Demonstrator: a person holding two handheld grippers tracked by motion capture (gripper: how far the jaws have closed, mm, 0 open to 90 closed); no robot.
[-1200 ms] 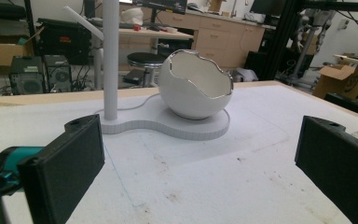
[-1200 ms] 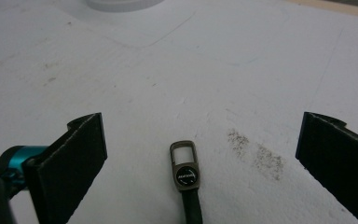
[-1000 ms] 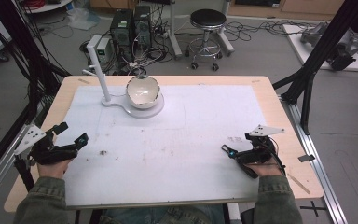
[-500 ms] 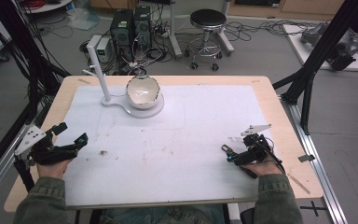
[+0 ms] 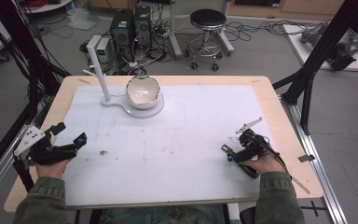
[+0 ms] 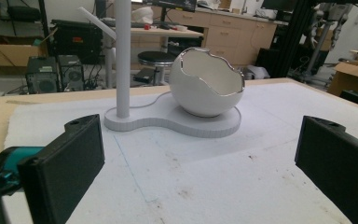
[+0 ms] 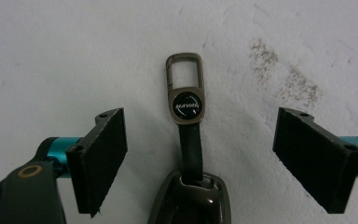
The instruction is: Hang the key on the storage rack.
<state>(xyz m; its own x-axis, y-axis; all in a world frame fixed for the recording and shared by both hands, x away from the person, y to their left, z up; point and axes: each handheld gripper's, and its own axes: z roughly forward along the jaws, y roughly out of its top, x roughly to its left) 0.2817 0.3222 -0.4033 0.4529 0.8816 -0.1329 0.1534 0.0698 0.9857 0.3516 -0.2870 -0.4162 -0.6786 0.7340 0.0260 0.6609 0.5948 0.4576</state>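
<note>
White foam sheet [image 5: 191, 135] covers wooden desk [image 5: 270, 100]. Left tongs [image 5: 70, 135] spread wide, empty, near desk's left edge. Eggshell-shaped bowl [image 5: 143, 91] sits on white stand [image 5: 121, 100] at back left. Right tongs [image 7: 198, 154] spread, hovering over key fob [image 7: 191, 196] with leather strap and clasp [image 7: 185, 70], flat on sheet.

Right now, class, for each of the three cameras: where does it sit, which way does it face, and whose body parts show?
High view: above the table, looking down; forearms and both claws, left, right.
Left gripper view: low, facing the egg-shaped bowl on its stand; own jaws open.
Right gripper view: looking down on a key fob; jaws open.
Shared: bowl, high and left.
</note>
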